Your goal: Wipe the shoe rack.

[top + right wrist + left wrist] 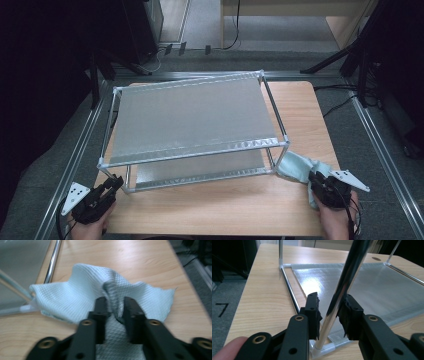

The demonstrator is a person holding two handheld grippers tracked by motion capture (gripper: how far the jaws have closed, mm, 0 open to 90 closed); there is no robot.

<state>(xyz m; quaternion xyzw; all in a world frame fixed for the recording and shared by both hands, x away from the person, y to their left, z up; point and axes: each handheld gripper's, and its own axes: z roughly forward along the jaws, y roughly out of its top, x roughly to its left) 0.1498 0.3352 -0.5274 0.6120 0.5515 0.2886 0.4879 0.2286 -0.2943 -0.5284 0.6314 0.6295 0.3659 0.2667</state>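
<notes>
A two-tier rack (200, 152) of chrome tubes with grey shelves stands on the wooden table (210, 212). My left gripper (116, 181) is at its front left corner. In the left gripper view this gripper (331, 300) is shut on the corner's chrome post (352, 265), which runs tilted between the two pads. A light blue cloth (295, 164) lies crumpled by the rack's front right corner. My right gripper (316, 177) rests on its near side. In the right gripper view this gripper (115, 302) pinches a raised fold of the cloth (65, 297).
Metal rails (80, 150) run along both sides of the table, with dark stands (360, 55) and cables on the floor beyond. A strip of bare wood lies between the rack's front and the table's near edge. The rack's lower tube (52, 262) lies just left of the cloth.
</notes>
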